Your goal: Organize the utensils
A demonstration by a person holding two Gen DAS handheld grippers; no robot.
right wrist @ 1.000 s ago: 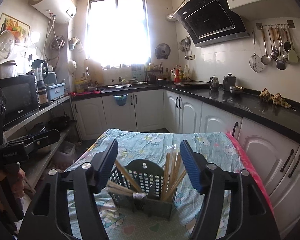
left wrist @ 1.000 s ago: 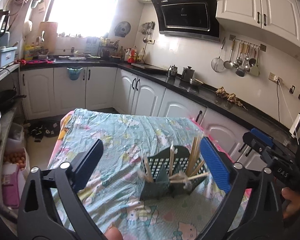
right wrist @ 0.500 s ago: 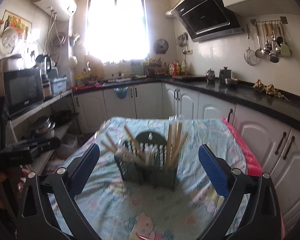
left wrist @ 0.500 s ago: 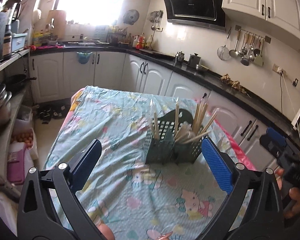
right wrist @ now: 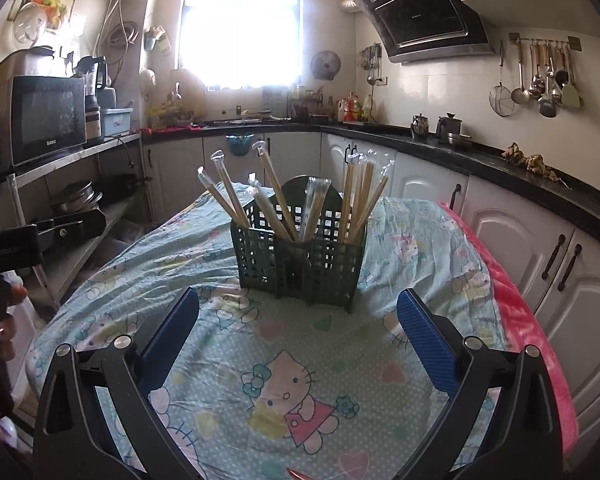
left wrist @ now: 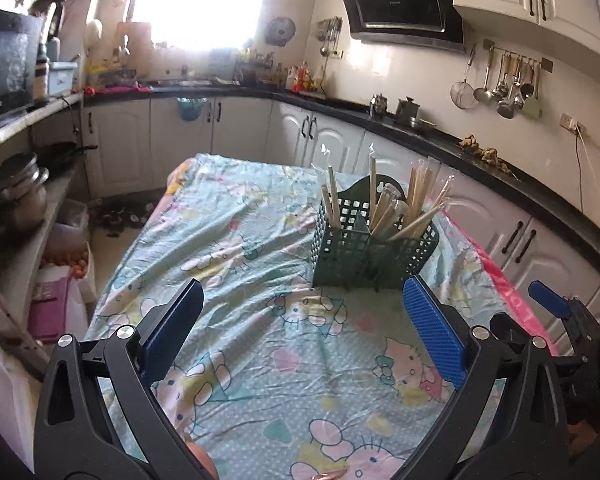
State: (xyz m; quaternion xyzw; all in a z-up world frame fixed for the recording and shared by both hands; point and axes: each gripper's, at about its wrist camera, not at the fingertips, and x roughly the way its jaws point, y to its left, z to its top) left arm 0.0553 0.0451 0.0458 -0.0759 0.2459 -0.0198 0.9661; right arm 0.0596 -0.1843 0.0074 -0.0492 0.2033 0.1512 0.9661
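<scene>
A dark green lattice utensil holder [left wrist: 370, 254] stands upright on the Hello Kitty tablecloth [left wrist: 260, 340]; it also shows in the right wrist view [right wrist: 300, 268]. Several plastic-wrapped wooden chopsticks [right wrist: 360, 204] stand in its compartments, some leaning left [right wrist: 228, 198]. My left gripper [left wrist: 304, 328] is open and empty, held back from the holder. My right gripper [right wrist: 298, 328] is open and empty, just short of the holder. The right gripper shows at the right edge of the left wrist view [left wrist: 556, 312].
The table has a pink edge [right wrist: 516, 320] on the right, close to white cabinets [right wrist: 540, 248] under a black counter. A shelf with pots [left wrist: 20, 192] and a microwave [right wrist: 48, 116] stands left. Ladles hang on the wall [right wrist: 540, 80].
Both grippers have pulled back from the holder and opened wider. The holder now stands farther ahead, outside both pairs of fingers.
</scene>
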